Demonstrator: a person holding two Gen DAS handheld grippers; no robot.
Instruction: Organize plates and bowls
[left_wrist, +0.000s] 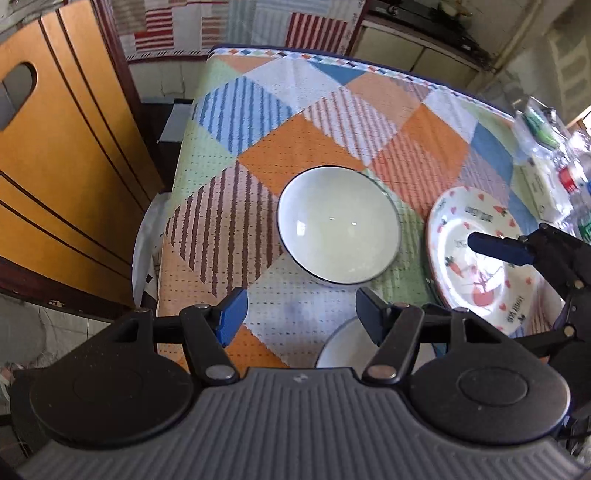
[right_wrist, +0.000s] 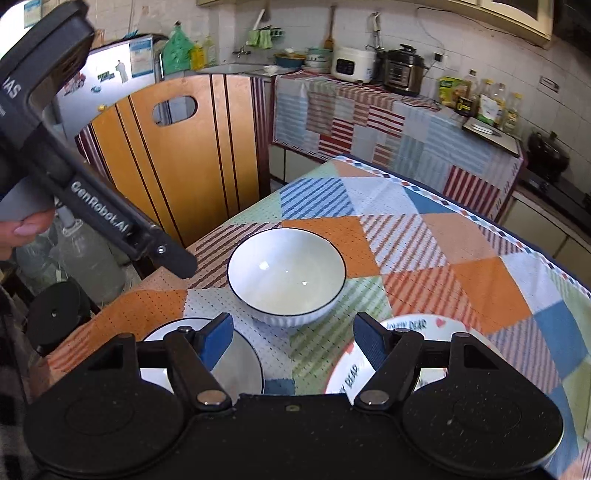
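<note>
A white bowl with a dark rim (left_wrist: 338, 229) (right_wrist: 287, 275) stands upright on the patchwork tablecloth. A patterned plate with carrots and hearts (left_wrist: 484, 254) (right_wrist: 406, 332) lies to its right. A second white dish with a dark rim (left_wrist: 340, 350) (right_wrist: 236, 362) lies near the table's front edge, partly hidden by the grippers. My left gripper (left_wrist: 301, 314) is open and empty, just short of the bowl. My right gripper (right_wrist: 293, 341) is open and empty, above the gap between the white dish and the patterned plate; one of its fingers (left_wrist: 498, 247) shows over the plate.
A wooden chair back (left_wrist: 62, 177) (right_wrist: 184, 155) stands at the table's left side. Packets and clutter (left_wrist: 550, 162) sit at the table's right end. A kitchen counter with cookers and bottles (right_wrist: 399, 70) runs behind. The left gripper's body (right_wrist: 92, 206) crosses the right wrist view's left.
</note>
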